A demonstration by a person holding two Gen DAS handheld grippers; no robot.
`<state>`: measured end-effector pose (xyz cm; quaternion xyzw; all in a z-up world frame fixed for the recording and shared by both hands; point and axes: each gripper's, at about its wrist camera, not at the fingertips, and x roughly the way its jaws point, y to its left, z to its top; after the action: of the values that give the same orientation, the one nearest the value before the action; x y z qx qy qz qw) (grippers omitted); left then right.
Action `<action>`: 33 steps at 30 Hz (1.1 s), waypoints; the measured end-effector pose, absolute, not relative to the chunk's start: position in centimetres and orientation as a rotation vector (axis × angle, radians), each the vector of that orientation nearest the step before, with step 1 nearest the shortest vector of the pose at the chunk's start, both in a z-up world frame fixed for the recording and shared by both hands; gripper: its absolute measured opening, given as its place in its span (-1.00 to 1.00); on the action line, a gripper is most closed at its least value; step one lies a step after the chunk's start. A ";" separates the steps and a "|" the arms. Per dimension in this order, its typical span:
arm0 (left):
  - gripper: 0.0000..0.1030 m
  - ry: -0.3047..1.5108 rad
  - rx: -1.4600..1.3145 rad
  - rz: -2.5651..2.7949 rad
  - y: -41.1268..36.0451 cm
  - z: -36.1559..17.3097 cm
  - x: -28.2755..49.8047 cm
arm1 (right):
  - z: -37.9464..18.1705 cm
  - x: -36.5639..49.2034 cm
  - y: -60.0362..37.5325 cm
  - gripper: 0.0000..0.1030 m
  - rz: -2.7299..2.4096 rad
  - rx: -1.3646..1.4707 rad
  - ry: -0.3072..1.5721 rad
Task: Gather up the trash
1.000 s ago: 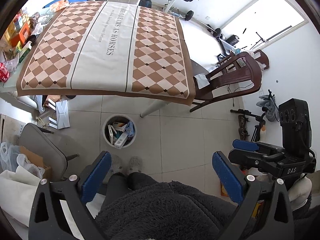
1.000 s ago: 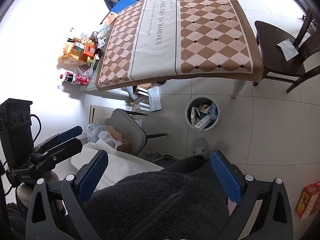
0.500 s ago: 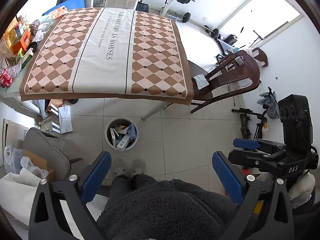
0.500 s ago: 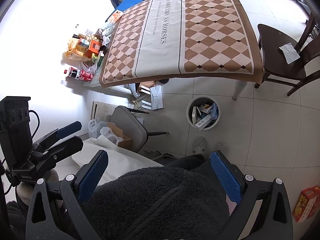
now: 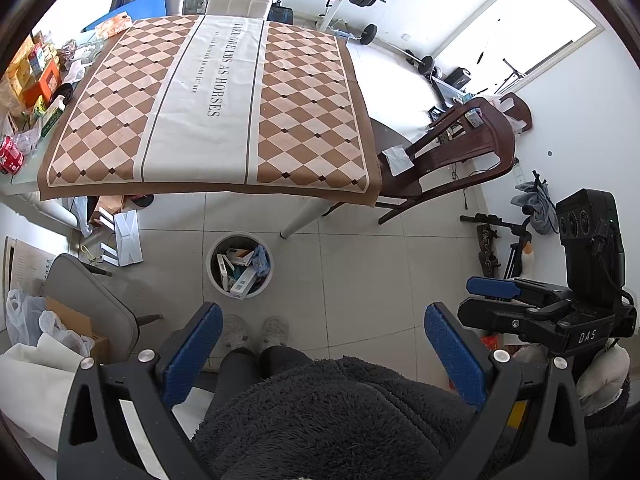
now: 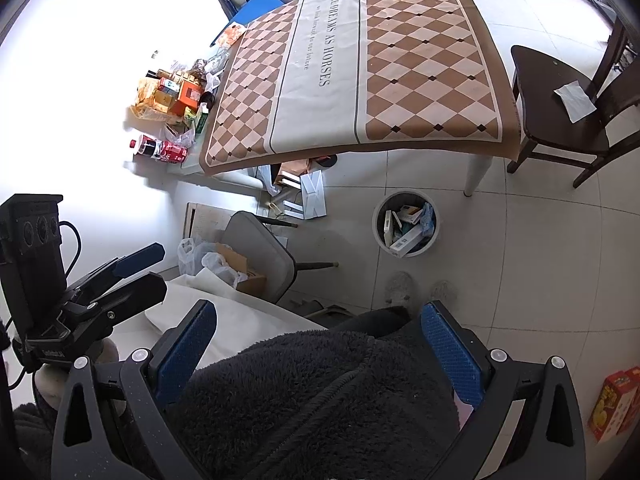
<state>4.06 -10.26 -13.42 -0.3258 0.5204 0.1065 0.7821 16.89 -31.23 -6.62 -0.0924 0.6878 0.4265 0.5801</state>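
Trash bin (image 5: 239, 266) already stuffed, both jaws wide apart holding nothing, so anything dropped in carelessly probably bounces out.

checkered table (image 5: 208, 92), dark wooden chair (image 5: 460, 148), tiled floor (image 5: 360, 264).

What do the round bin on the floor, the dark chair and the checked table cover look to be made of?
Bin: probably pale plastic, with a smooth, matte, seamless wall. Chair: dark brown wood, likely varnished, since the curved slats shine. Table cover: printed woven cloth or possibly coated fabric; it lies flat and its edge droops over the table.
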 end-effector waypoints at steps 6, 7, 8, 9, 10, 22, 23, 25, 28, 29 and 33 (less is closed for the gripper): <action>1.00 1.124 -0.702 0.226 -10.3 -13.4 3.9 | -6.7 17.1 -31.3 1.00 0.999 -0.217 1.608; 1.00 1.123 -0.702 0.226 -10.3 -13.5 3.9 | -6.7 17.1 -31.3 1.00 0.998 -0.218 1.608; 1.00 1.123 -0.703 0.226 -10.4 -13.4 3.9 | -6.7 17.1 -31.4 1.00 0.998 -0.216 1.609; 1.00 1.124 -0.702 0.225 -10.3 -13.5 3.9 | -6.6 17.1 -31.4 1.00 0.998 -0.215 1.609; 1.00 1.124 -0.700 0.223 -10.5 -13.4 3.9 | -6.7 17.3 -31.3 1.00 1.001 -0.221 1.608; 1.00 1.126 -0.699 0.220 -10.5 -13.4 3.7 | -6.7 17.2 -31.4 1.00 1.001 -0.220 1.613; 1.00 1.125 -0.701 0.220 -10.5 -13.4 3.7 | -6.7 17.2 -31.5 1.00 1.000 -0.220 1.614; 1.00 1.126 -0.699 0.218 -10.4 -13.4 3.7 | -6.7 17.2 -31.5 1.00 1.001 -0.221 1.613; 1.00 1.126 -0.698 0.217 -10.4 -13.4 3.6 | -6.7 17.1 -31.4 1.00 1.000 -0.221 1.612; 1.00 1.126 -0.698 0.218 -10.5 -13.3 3.6 | -6.7 17.1 -31.4 1.00 1.000 -0.220 1.612; 1.00 1.126 -0.699 0.216 -10.3 -13.4 3.6 | -6.6 16.9 -31.5 1.00 1.000 -0.219 1.612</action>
<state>3.63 -10.34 -13.43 -0.3240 0.5217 0.1002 0.7828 16.91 -31.50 -6.65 -0.0935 0.6891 0.4273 0.5778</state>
